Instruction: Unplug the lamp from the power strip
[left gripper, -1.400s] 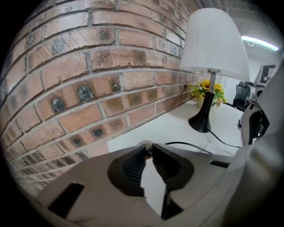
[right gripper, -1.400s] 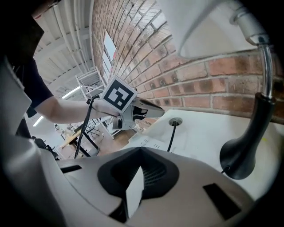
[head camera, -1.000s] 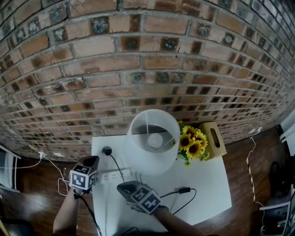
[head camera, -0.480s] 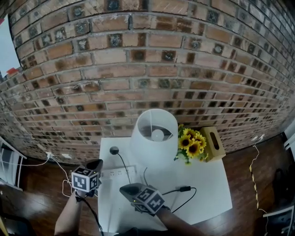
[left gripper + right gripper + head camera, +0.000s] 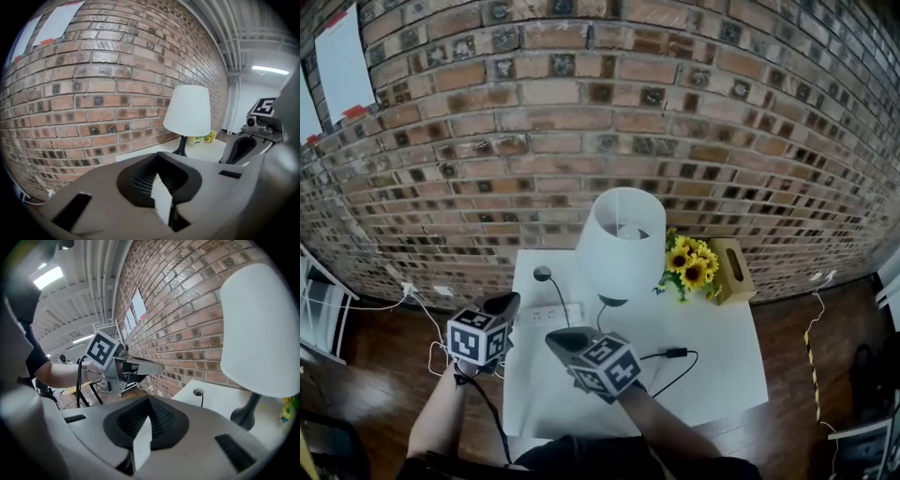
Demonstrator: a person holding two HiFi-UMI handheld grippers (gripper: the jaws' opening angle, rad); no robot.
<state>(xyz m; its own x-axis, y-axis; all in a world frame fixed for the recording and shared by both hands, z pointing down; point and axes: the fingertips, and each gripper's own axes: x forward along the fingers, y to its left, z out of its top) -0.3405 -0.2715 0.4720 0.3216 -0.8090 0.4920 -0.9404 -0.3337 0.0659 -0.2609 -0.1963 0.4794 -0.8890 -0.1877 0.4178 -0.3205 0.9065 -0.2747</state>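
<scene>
The lamp [image 5: 622,246], with its white shade and dark foot, stands at the back of the white table [image 5: 722,375]. The white power strip [image 5: 551,316] lies left of the foot. A black plug [image 5: 675,353] on a looping cord lies loose on the table, apart from the strip. My left gripper [image 5: 507,303] hovers over the table's left edge by the strip, shut and empty. My right gripper [image 5: 559,338] hangs beside it above the table's middle, also shut and empty. The left gripper view shows the lamp [image 5: 188,111] ahead, and the right gripper view shows its shade [image 5: 262,324] close by.
A bunch of sunflowers [image 5: 687,269] and a wooden box [image 5: 732,270] stand right of the lamp. A round black piece [image 5: 543,274] with a cord sits at the table's back left. The brick wall [image 5: 581,112] rises right behind, and white cables [image 5: 422,300] lie on the wooden floor at left.
Both grippers have risen away from the table, still shut. The head view has pulled back and up, so the lamp now shows more from the side.
</scene>
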